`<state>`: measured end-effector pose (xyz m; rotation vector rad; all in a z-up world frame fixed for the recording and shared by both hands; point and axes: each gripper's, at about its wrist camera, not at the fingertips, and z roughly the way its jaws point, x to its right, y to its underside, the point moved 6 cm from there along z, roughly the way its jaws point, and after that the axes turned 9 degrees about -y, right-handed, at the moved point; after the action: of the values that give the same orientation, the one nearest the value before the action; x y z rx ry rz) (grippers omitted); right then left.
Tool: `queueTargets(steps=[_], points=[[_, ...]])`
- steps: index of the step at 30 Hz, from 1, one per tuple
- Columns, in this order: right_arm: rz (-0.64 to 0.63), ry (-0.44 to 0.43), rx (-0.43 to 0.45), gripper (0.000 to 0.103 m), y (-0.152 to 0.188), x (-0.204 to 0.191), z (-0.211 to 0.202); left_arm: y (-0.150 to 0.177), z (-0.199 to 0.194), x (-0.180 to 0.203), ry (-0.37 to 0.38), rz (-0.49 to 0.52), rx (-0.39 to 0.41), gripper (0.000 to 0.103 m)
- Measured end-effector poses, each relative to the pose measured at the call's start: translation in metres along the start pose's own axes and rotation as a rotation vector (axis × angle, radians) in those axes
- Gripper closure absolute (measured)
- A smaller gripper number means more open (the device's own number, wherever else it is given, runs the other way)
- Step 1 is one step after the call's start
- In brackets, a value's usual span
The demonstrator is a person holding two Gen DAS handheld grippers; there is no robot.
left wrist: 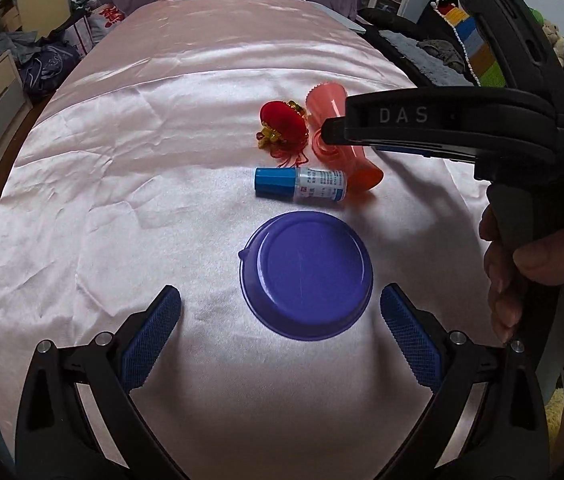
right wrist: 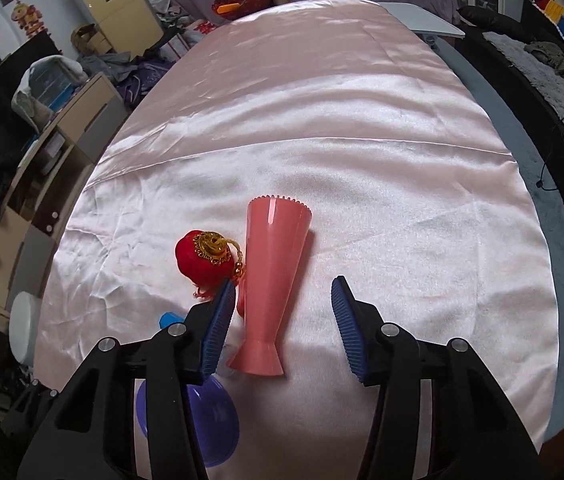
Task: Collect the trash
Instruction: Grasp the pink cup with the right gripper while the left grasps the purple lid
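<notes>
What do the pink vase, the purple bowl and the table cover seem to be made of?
Pink vase: probably plastic, smooth and slightly translucent, with a moulded toothed rim.
Purple bowl: likely plastic, glossy; it lies upside down and shows soft highlights.
Table cover: apparently satin-like fabric, pale pink, with a strong sheen and fine creases.

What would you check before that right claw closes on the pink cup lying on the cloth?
1. Pink cup between the right gripper fingers: ok, it lies between them.
2. Pads touching the cup: not ok, a gap shows on the right side; the left is too close to tell.
3. Red ornament out of the way: not ok, it sits right beside the left finger.
4. Left gripper free: ok, open and empty above the purple lid.
5. Small bottle clear of the cup: cannot tell.
</notes>
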<state>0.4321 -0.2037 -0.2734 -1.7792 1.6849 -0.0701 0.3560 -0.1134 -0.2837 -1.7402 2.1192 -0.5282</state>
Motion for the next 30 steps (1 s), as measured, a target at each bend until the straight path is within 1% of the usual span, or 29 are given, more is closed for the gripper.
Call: queueTargets(steps=[3, 5, 6, 8, 9, 11, 13, 15, 19, 22, 25, 30], points=[[-0.029, 0.009, -0.005, 0.052, -0.003, 0.0, 0.005, -0.003, 0.006, 0.007, 0.014, 0.006, -0.006, 0.008], [-0.041, 0.013, -0.009, 0.052, -0.005, 0.0, 0.006, -0.005, 0.009, 0.011, 0.008, 0.015, 0.002, 0.008], [-0.05, 0.02, -0.01, 0.055, -0.006, 0.0, 0.006, -0.005, 0.009, 0.012, 0.002, 0.019, 0.009, 0.009], [-0.071, 0.039, -0.009, 0.073, -0.008, 0.002, 0.007, -0.007, 0.011, 0.014, -0.008, 0.022, 0.018, 0.01], [-0.068, 0.022, -0.009, 0.075, -0.008, 0.002, 0.007, -0.008, 0.011, 0.014, -0.016, 0.024, 0.029, 0.013], [-0.068, 0.027, -0.008, 0.075, -0.008, 0.004, 0.006, -0.009, 0.01, 0.013, -0.046, 0.04, 0.052, 0.025], [-0.065, 0.026, -0.008, 0.075, -0.007, 0.006, 0.005, -0.01, 0.009, 0.011, -0.052, 0.044, 0.063, 0.032], [-0.058, 0.032, -0.005, 0.075, -0.006, 0.008, 0.002, -0.009, 0.007, 0.008, -0.036, 0.041, 0.06, 0.032], [-0.047, 0.038, 0.008, 0.075, -0.004, 0.012, -0.01, -0.006, 0.004, 0.007, -0.032, 0.041, 0.053, 0.034], [-0.046, 0.045, 0.019, 0.075, -0.001, 0.012, -0.022, -0.001, -0.006, 0.006, -0.019, 0.027, 0.055, 0.034], [-0.045, 0.046, 0.039, 0.075, 0.002, 0.008, -0.039, 0.002, -0.027, 0.005, -0.021, 0.028, 0.082, 0.034], [-0.053, 0.035, 0.081, 0.075, 0.012, -0.008, -0.077, 0.009, -0.074, -0.006, -0.041, 0.018, 0.144, 0.034]])
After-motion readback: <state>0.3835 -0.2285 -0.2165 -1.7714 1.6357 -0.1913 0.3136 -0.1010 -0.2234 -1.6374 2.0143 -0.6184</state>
